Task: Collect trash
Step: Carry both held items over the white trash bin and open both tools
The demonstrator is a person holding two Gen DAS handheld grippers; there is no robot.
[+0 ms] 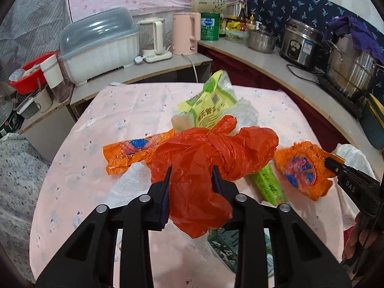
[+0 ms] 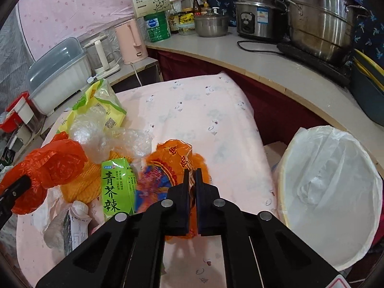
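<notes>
My left gripper (image 1: 192, 175) is shut on a knotted red plastic bag (image 1: 216, 148) and holds it over the pink table; the bag also shows in the right wrist view (image 2: 55, 163). My right gripper (image 2: 191, 171) is shut on an orange snack wrapper (image 2: 168, 163), lifted above the table; it also shows in the left wrist view (image 1: 302, 168). On the table lie a second orange wrapper (image 1: 129, 151), a green box (image 2: 117, 187), a yellow-green packet (image 1: 208, 105), clear plastic film (image 2: 108, 136) and white paper (image 2: 62, 225).
A bin with a white liner (image 2: 331, 187) stands off the table's right edge. The pink-clothed table (image 2: 204, 115) is ringed by counters with kettles (image 1: 186, 33), a dish box (image 1: 100, 45), a rice cooker (image 2: 259, 19) and a steel pot (image 2: 321, 24).
</notes>
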